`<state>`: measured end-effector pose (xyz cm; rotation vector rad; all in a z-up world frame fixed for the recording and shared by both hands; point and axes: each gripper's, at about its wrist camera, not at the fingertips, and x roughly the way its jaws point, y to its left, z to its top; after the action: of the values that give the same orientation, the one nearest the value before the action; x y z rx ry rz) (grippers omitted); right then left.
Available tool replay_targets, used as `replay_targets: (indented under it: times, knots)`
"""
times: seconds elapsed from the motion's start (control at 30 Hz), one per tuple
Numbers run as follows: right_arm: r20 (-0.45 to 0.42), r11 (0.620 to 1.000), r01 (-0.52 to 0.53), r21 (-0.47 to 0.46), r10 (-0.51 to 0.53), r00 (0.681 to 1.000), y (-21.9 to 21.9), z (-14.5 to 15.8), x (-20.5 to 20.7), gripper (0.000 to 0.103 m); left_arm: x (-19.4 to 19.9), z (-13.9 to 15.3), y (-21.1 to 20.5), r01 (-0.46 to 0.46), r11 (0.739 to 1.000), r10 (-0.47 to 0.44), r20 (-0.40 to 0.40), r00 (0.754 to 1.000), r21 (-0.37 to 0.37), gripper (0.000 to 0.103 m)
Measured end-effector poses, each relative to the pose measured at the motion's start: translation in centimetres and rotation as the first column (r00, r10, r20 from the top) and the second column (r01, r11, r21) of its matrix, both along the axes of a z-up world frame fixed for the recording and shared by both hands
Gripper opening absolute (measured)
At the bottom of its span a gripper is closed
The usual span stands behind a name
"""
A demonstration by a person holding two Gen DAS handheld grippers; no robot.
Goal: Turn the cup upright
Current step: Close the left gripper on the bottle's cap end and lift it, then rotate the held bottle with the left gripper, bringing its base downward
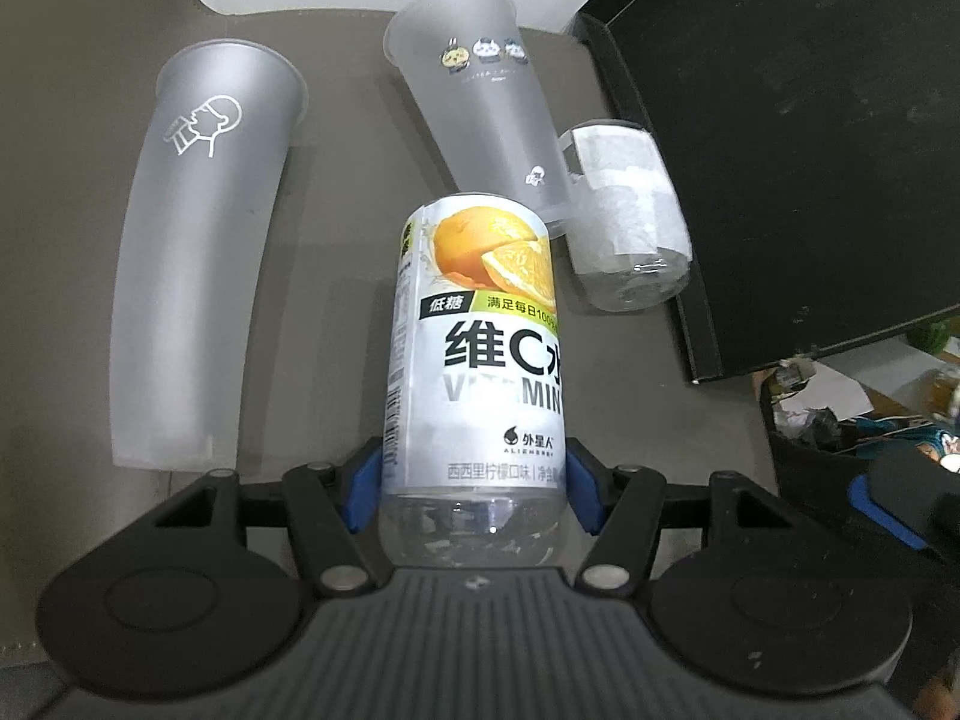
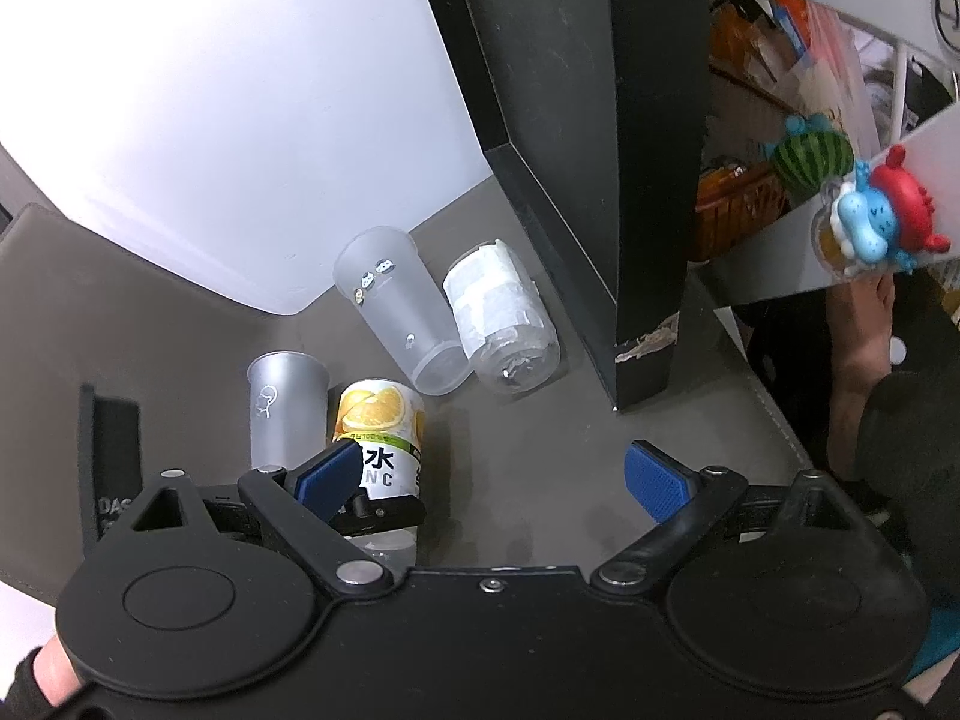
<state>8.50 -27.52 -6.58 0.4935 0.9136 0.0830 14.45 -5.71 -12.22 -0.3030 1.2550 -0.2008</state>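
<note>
The left gripper (image 1: 474,480) has its blue fingers (image 1: 362,489) pressed on either side of the orange-labelled cup (image 1: 477,354), low on its clear end, gripping it; the cup reaches away from the camera, and from the right wrist view it appears to stand or lean on the grey bench (image 2: 528,420), though whether it is yet fully upright cannot be told. The right gripper (image 2: 498,480) hangs apart over the bench with its fingers (image 2: 654,483) spread wide and nothing between them.

The hold sits near one end of a smooth, light body, so the cup could pivot between the pads or slip out if the grip loosens early; a release while it is tilted would likely let it topple. Just beyond it lie a frosted cup with small cartoon prints (image 1: 486,102) and a taped clear cup (image 1: 624,216), touching each other and both on their sides; a swing of the held cup's far end could knock them rolling toward the black box (image 1: 780,150). To the left a frosted cup with a line drawing (image 1: 198,252) lies close by; a wide turn of the wrist could brush it.
</note>
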Motion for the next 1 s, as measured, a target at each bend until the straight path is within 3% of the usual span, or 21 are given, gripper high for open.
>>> replay_targets:
  times: [0.53, 1.0]
  knots:
    - [-0.007, 0.979, -0.012, 0.204, 0.014, 1.000, 0.2, -0.5, -0.5, 0.101, -3.1, 4.0, 0.6, 0.034, 0.998, -0.028, 0.099, 0.995, -0.055, 0.061]
    - [-0.054, 0.912, -0.072, 0.404, 0.102, 0.993, 1.3, -1.7, -0.6, 0.103, -6.9, 7.0, 0.7, 0.075, 0.994, -0.063, 0.158, 0.985, -0.074, 0.061]
